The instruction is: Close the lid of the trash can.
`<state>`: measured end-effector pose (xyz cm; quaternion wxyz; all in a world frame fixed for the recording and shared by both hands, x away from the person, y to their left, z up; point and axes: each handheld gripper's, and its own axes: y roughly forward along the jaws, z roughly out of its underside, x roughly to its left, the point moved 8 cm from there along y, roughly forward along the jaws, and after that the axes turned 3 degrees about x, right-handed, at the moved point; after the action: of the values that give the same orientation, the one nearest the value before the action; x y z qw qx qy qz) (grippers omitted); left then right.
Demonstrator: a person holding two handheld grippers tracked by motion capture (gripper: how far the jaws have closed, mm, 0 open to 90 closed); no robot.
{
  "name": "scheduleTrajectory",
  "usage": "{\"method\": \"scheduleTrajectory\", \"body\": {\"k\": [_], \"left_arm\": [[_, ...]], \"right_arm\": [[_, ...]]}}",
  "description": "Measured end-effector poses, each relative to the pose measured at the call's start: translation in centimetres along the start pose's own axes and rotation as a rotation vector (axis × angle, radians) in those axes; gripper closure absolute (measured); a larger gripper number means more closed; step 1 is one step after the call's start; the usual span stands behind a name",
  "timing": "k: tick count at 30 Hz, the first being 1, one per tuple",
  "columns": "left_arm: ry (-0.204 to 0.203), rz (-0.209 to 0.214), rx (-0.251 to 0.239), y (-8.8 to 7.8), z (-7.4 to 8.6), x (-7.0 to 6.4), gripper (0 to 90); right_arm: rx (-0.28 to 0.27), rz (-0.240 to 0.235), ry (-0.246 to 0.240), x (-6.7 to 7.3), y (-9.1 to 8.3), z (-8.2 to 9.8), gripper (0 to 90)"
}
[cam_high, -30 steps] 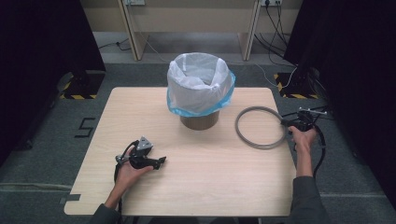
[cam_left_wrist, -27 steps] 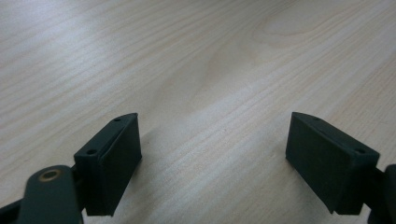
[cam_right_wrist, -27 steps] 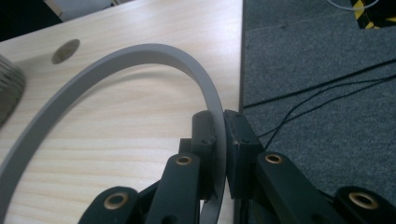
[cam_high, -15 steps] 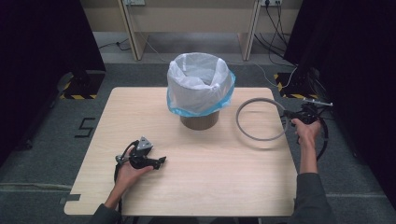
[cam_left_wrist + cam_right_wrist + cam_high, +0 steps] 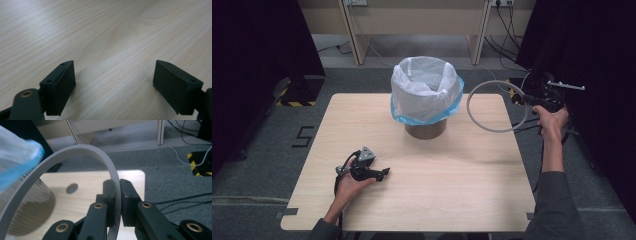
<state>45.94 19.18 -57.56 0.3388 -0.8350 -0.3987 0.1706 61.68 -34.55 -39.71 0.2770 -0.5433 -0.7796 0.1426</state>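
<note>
Grey ring (image 5: 496,106) hung in the air over the worktop's (image 5: 447,200) right edge, just right of the lined bin (image 5: 426,97), tilted. Right tongs (image 5: 117,195) were clamped on its band. Left tongs (image 5: 113,87) sat apart, empty, on the worktop near the front left.

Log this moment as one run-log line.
right gripper: shut on grey ring, held above table | left gripper: open, idle on table | bin: bag-lined, ring not fitted
</note>
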Motion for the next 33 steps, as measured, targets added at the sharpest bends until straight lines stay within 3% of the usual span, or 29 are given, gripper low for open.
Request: {"method": "scheduleTrajectory", "body": {"k": [14,21,33], "left_arm": [[0.0,0.0,0.0,0.0,0.0,0.0,17.2],[0.0,0.0,0.001,0.0,0.0,0.0,17.2],[0.003,0.0,0.002,0.0,0.0,0.0,17.2]], "right_arm": [[-0.067,-0.033,-0.034,3.4,-2.1,-6.3,83.7],[-0.084,-0.066,-0.044,6.1,-2.0,-8.8,83.7],[-0.078,-0.153,-0.099,13.0,0.2,-11.9,83.7]]}}
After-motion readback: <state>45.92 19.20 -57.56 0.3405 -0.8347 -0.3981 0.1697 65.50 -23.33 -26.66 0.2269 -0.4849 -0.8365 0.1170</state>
